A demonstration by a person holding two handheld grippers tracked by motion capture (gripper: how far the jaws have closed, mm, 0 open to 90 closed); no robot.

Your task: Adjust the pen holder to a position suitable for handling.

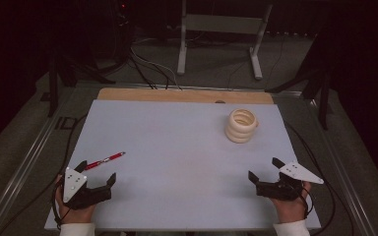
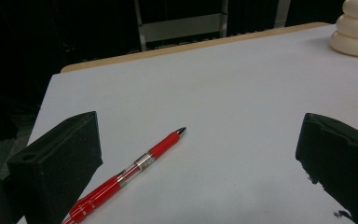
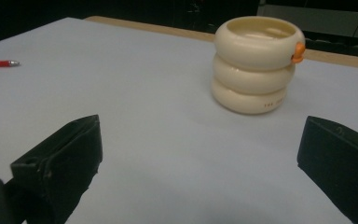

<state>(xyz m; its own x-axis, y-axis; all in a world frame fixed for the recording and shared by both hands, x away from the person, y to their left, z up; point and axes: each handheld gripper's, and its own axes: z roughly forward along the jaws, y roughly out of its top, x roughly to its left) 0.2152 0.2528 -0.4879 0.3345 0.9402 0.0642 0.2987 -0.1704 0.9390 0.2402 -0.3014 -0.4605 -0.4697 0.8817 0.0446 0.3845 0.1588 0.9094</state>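
The red pen (image 2: 130,175) lies flat on the bench (image 1: 177,147), just ahead of my left tool (image 1: 97,173), untouched. The cream ringed holder (image 3: 256,65) stands well apart, beyond my right tool (image 1: 266,168). Both tools gape, gripping nothing; picking up and placing all remain, I judge.

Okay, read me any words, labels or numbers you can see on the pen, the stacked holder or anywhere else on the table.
Nothing here reads clearly.
Cream ringed holder: a short dark print on its lowest ring, too small and blurred to read.
Red pen: pale marks on the barrel near its lower end, too blurred to read.
Floor left of the table: large pale letters, roughly "ID", partly cut off, so uncertain.
Both claws: no markings visible.
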